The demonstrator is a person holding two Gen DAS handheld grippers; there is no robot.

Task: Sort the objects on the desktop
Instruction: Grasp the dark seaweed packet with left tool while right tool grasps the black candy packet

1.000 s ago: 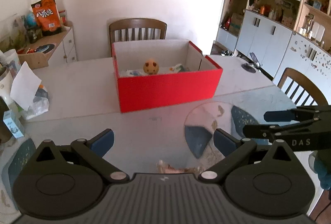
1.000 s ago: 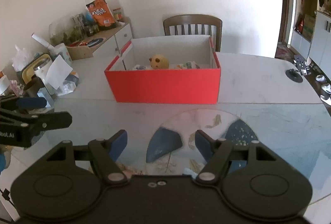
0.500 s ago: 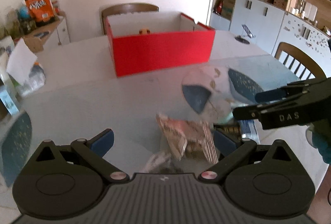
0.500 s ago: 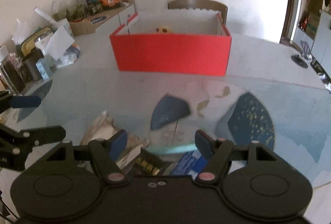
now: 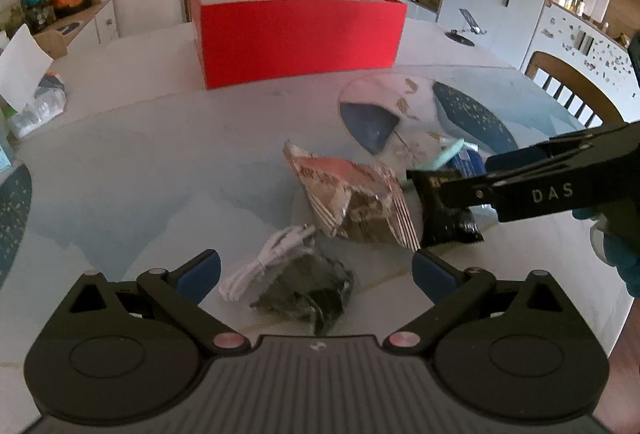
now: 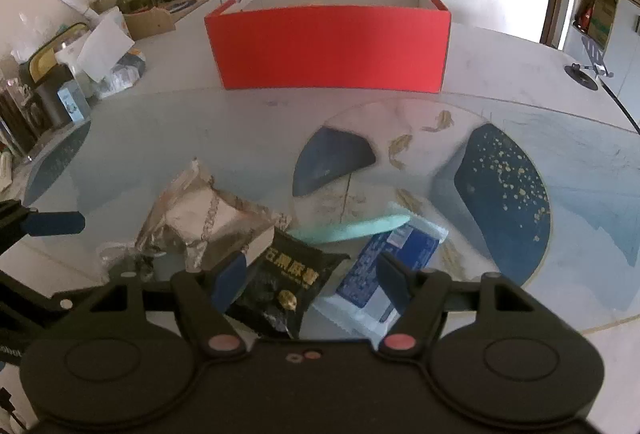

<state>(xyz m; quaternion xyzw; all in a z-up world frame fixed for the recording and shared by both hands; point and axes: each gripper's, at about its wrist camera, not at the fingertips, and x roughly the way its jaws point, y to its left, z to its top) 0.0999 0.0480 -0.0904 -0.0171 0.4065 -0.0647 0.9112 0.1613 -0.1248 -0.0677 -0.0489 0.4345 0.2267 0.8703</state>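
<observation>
Nearest the left gripper [image 5: 316, 270], whose jaws stand wide apart above the table [image 5: 132, 161], lies a dark crumpled wrapper [image 5: 308, 294] with a coiled white cable [image 5: 268, 254] touching its left side; the wrapper's near edge is cut off behind the gripper body, and blur hides what it is. The right wrist view barely shows these two — only a pale smear at the far left, too vague to name. It shows instead what sits under the right gripper [image 6: 308, 278], jaws also apart and empty: a black snack packet [image 6: 286, 282] between the fingers, its lower end hidden by the gripper, and a blue-and-white packet [image 6: 384, 266] just beside it, partly behind the right finger. A silvery foil bag [image 6: 208, 222] touches the black packet's left edge, and a mint-green flat piece [image 6: 352, 228] lies across the tops of both packets. From the left view the foil bag [image 5: 352, 201] shows a red-and-white printed face, and the right gripper reaches in from the right, level and low over the black packet [image 5: 448, 222]. Farther back stands the red box [image 6: 332, 49] — its inside is hidden by the front wall in both views. A chair [image 5: 576, 93] is cut off at the left view's right edge.
</observation>
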